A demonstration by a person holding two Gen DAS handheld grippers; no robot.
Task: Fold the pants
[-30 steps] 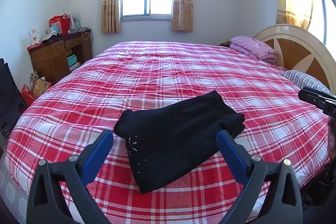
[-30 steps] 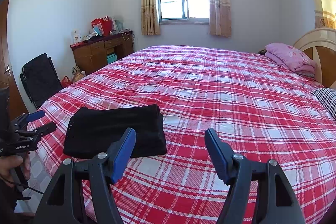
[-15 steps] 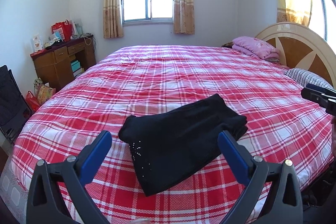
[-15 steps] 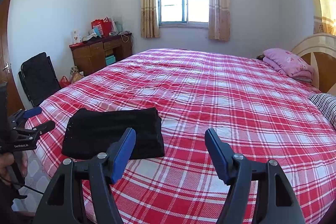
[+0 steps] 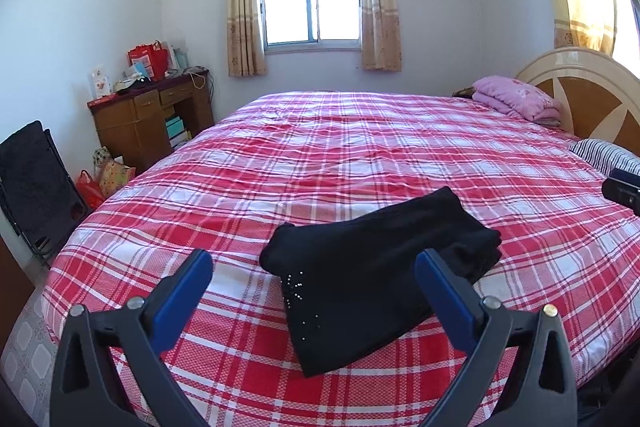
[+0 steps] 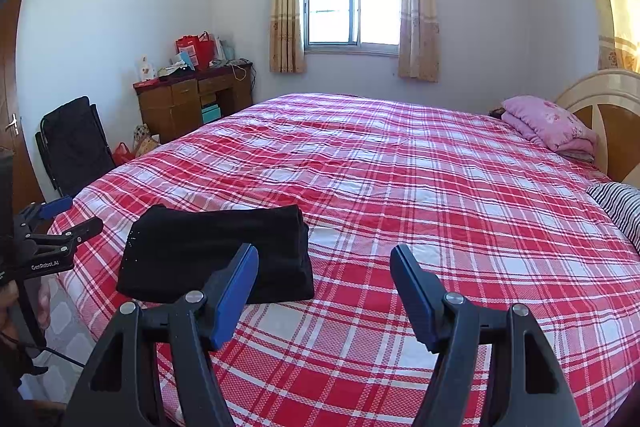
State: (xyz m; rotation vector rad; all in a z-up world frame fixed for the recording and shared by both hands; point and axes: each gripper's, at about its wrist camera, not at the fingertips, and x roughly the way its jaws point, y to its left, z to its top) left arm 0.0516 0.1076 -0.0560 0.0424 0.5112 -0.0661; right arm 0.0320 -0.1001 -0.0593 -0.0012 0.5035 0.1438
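Black pants lie folded into a thick rectangle on the red plaid bed, near its front edge; small studs dot one corner. My left gripper hovers open just short of them, nothing between its blue pads. In the right wrist view the same pants lie to the left of my right gripper, which is also open and holds nothing. The left gripper shows at that view's left edge, in a hand. The right gripper's tip peeks in at the left view's right edge.
A pink folded quilt and a striped pillow lie by the headboard on the right. A wooden desk with bags and a black folding chair stand along the left wall, beyond the bed's edge.
The left wrist view has tilted upward a little, so the pants and bed sit lower in it. The pants and the right gripper have not moved.
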